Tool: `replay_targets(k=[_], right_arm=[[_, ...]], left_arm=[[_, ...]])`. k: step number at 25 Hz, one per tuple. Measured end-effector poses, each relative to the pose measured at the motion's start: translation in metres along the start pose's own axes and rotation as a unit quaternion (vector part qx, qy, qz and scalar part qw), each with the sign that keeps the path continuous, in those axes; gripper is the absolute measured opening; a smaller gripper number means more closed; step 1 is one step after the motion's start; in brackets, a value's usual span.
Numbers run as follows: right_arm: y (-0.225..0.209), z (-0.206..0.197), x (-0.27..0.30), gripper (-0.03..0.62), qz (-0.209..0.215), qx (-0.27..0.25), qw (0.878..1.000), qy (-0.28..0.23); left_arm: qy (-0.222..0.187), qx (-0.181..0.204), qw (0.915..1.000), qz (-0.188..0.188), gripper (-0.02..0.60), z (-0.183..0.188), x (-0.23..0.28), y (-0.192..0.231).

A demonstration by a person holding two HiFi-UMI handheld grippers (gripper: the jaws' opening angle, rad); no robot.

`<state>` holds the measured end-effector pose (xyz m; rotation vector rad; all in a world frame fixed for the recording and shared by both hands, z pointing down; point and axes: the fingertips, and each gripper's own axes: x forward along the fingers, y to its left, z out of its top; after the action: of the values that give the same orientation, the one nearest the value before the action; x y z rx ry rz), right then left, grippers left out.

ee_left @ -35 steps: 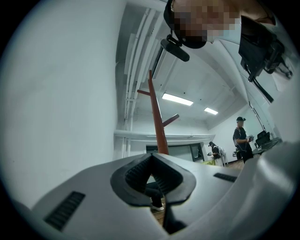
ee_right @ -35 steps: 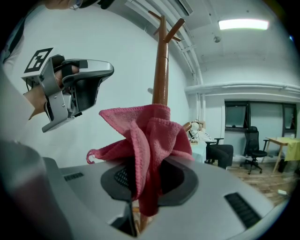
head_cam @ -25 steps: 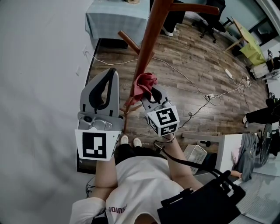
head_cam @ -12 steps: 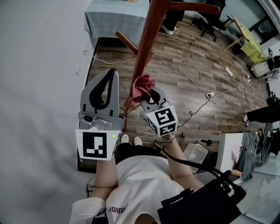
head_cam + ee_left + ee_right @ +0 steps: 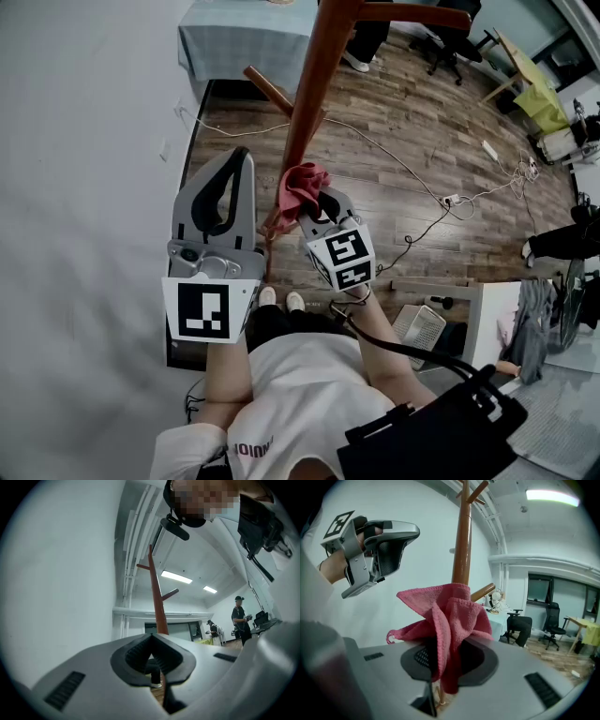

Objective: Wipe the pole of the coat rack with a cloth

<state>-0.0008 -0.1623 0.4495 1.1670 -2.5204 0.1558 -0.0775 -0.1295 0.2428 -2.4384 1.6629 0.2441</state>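
Note:
The coat rack's reddish-brown pole (image 5: 314,84) slants from the top of the head view down between my two grippers. A pink-red cloth (image 5: 300,186) is bunched against the pole's right side, and my right gripper (image 5: 315,202) is shut on it. In the right gripper view the cloth (image 5: 451,616) spills out of the jaws, with the pole (image 5: 463,541) rising straight behind it. My left gripper (image 5: 241,155) hangs left of the pole, apart from it, jaws shut with nothing between them. The left gripper view has the pole (image 5: 157,603) beyond the closed tips (image 5: 151,637).
Pegs (image 5: 272,91) stick out from the pole. A table with a pale cloth (image 5: 248,37) stands against the white wall behind the rack. Cables (image 5: 422,187) cross the wooden floor. A white basket (image 5: 417,328) sits by my feet. People (image 5: 240,618) stand farther back.
My right gripper and the cloth have shifted slightly left and down along the pole. The left gripper has stayed where it was.

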Motion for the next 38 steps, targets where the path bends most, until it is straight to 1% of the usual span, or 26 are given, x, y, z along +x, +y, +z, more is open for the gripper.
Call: replay_targets(k=[6,10,13,16,23,32,38], right_arm=[[0.002,0.009,-0.005,0.094,-0.002,-0.028,1.0,0.0],[0.014,0.014,-0.01,0.094,0.015,-0.046,0.999,0.003],[0.022,0.011,-0.011,0.094,0.019,-0.064,0.998,0.012],[0.032,0.006,-0.01,0.094,0.034,-0.071,0.997,0.02],[0.041,-0.009,-0.001,0.094,0.052,-0.062,0.995,0.049],[0.027,-0.027,0.0,0.094,0.038,-0.038,0.996,0.073],[0.021,-0.032,-0.002,0.094,0.031,-0.027,0.996,0.077]], left_arm=[[0.003,0.0,1.0,0.002,0.012,-0.001,-0.001,0.001],[0.003,0.0,1.0,0.003,0.012,-0.002,-0.001,0.001],[0.005,0.001,1.0,0.002,0.012,-0.002,-0.001,0.0],[0.007,0.001,1.0,0.002,0.012,-0.004,-0.003,0.0],[0.01,0.004,0.9999,0.0,0.012,-0.004,-0.002,0.003],[0.014,0.005,0.9999,0.002,0.014,-0.006,-0.003,0.004],[0.02,0.005,0.9998,-0.001,0.012,-0.01,-0.002,0.002]])
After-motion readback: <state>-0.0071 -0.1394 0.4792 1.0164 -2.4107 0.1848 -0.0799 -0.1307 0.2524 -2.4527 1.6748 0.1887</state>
